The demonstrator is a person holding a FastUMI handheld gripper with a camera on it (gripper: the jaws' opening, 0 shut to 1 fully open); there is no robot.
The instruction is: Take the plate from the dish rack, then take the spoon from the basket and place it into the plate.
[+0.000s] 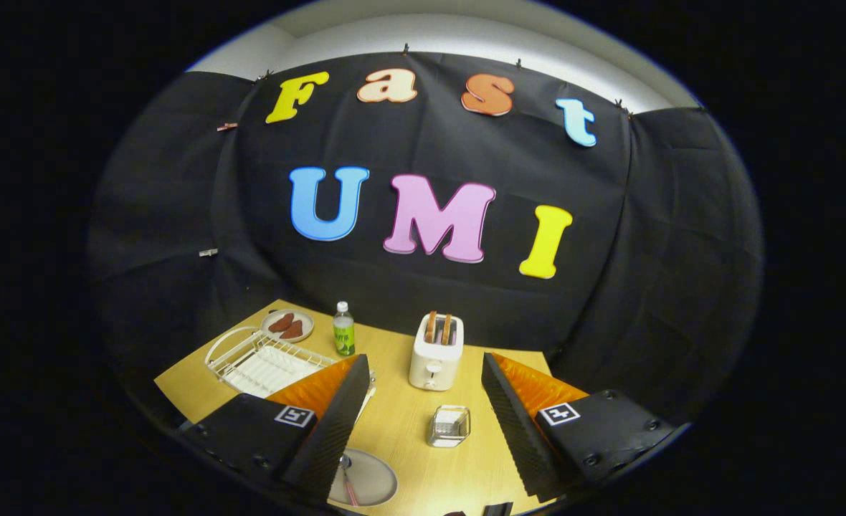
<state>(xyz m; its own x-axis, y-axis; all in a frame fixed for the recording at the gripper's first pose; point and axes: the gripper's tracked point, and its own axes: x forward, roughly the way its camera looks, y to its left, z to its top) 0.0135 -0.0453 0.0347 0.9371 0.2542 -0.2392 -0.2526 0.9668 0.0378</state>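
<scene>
The grey plate (366, 479) lies on the wooden table (401, 430) beside the left finger, the spoon (348, 484) resting in it. The gripper (423, 416) gapes wide, holding nothing. Ahead stand a glass container (449, 426), white toaster (436, 351), green bottle (343, 330) and white dish rack (258, 362).

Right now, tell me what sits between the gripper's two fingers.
In the gripper view, a small glass basket on the bare wooden table; the gripper is open. The plate with spoon lies nearer.
</scene>
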